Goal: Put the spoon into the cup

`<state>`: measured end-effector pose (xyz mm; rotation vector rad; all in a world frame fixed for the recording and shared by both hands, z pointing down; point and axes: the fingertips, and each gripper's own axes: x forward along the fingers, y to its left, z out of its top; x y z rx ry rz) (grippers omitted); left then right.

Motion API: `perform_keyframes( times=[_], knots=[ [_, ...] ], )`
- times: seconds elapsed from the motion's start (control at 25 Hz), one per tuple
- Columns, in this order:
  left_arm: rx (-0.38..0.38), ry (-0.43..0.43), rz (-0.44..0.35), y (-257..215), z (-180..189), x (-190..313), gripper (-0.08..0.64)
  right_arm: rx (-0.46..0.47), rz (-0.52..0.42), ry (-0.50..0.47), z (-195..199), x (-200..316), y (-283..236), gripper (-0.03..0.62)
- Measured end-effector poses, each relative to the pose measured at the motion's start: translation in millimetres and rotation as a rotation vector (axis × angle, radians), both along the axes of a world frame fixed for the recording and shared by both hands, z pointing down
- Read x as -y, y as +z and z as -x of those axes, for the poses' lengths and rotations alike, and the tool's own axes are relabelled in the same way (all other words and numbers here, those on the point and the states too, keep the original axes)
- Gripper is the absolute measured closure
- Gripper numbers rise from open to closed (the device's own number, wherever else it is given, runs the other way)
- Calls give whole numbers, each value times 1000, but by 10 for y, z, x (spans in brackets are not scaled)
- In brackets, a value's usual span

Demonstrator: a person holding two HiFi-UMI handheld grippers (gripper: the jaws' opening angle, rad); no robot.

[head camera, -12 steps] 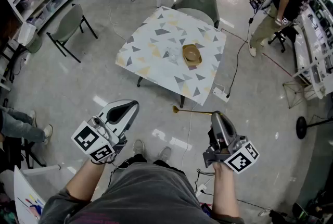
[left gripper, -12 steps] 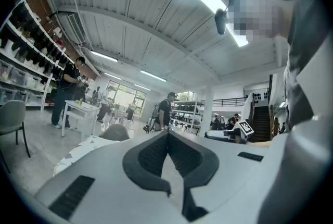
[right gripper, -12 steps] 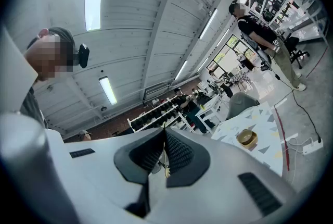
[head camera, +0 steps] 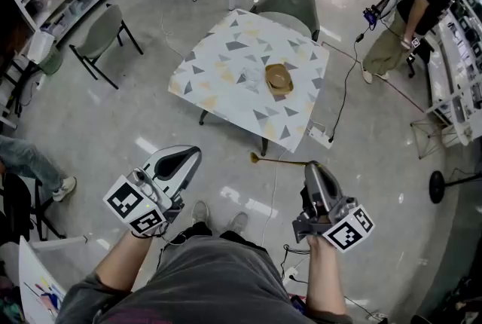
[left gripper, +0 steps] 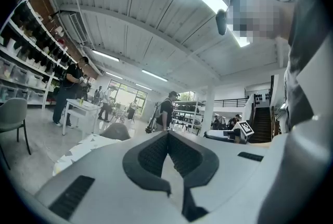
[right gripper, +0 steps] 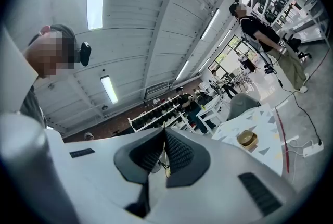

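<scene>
Your right gripper (head camera: 312, 164) is closed on the spoon (head camera: 279, 160). In the right gripper view (right gripper: 164, 137) the two pads meet almost completely, with only the thin gold handle (right gripper: 166, 168) pinched between them. In the head view the spoon projects sideways from the jaw tips toward your left, with its bowl at the free end. It hangs over the floor (head camera: 113, 126), on the near side of the table (head camera: 218, 66).

Your left gripper (head camera: 192, 153) is empty. In the left gripper view (left gripper: 167, 134) its pads are pressed together with nothing between them. You hold it beside the right gripper, with the two well apart.

The cup (head camera: 278, 78) stands on the patterned table top, right of centre. It is well apart from the spoon and from both grippers. The right gripper view shows the same cup (right gripper: 246, 138) on the table (right gripper: 270, 124), ahead of the jaws and off to the right.

A grey chair (head camera: 290, 2) stands at the far edge of the table. A person (head camera: 410, 13) stands at the right of the room.
</scene>
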<state>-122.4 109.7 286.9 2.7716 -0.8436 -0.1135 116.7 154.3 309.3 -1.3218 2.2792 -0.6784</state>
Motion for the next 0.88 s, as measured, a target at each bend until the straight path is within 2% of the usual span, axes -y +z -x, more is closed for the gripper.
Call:
perform_keyframes(
  times=[0.88],
  knots=[
    [21,-49,-14,19,-453,-212,545,25,-5,-56,-491,-92,101,569]
  ],
)
